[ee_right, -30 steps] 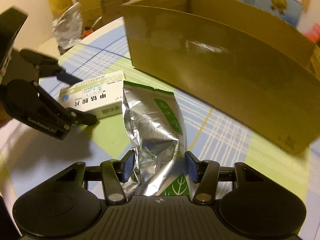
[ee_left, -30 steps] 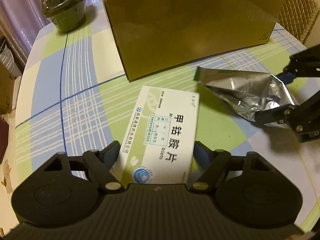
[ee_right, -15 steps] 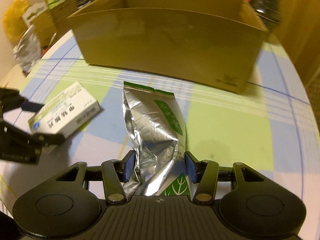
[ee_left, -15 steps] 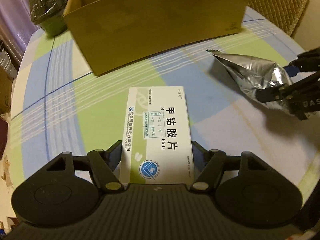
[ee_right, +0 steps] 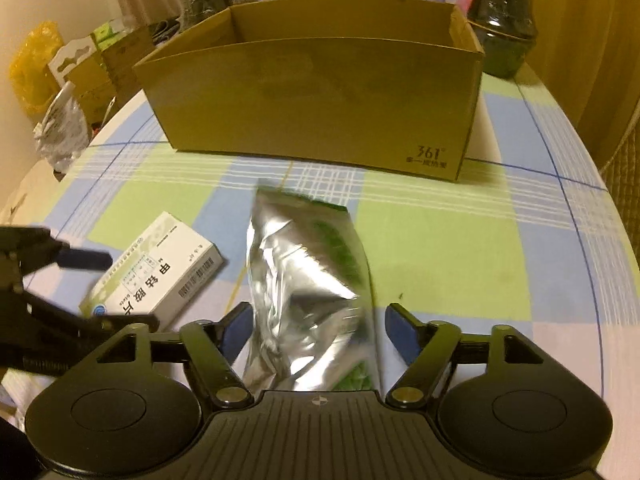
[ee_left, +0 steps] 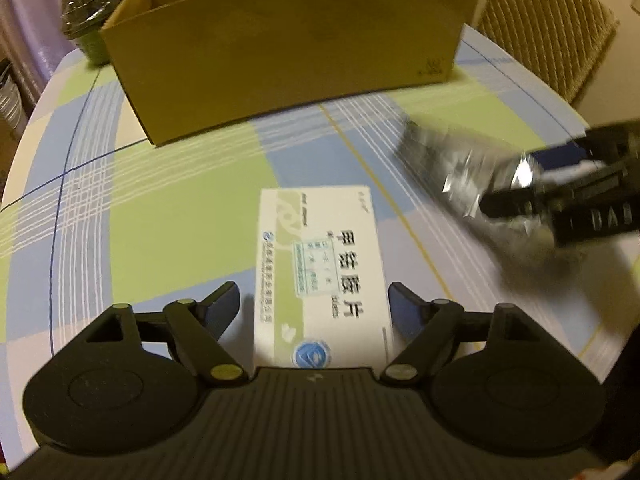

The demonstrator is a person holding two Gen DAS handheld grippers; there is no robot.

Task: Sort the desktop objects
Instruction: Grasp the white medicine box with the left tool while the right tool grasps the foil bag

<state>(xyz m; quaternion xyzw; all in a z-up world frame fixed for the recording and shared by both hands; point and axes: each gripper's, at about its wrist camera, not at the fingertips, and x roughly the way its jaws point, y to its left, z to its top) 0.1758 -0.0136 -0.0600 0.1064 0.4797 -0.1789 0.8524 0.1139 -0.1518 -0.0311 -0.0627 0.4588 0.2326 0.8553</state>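
A white and green medicine box lies flat on the checked tablecloth between the fingers of my left gripper. The jaws stand open, with a strip of cloth showing beside the left finger. A crumpled silver foil bag with green print lies between the fingers of my right gripper, which is open with a gap at the right pad. In the left wrist view the foil bag is blurred at the right. The medicine box shows at the left of the right wrist view.
An open brown cardboard box stands on the table beyond both items. A dark wrapped cup sits behind its right corner. A wicker chair is past the table's rounded edge. Cartons and bags are piled off the left side.
Both grippers pulled back from the cardboard box with their items. Their jaws have now widened, so the medicine box and the foil bag are no longer squeezed.
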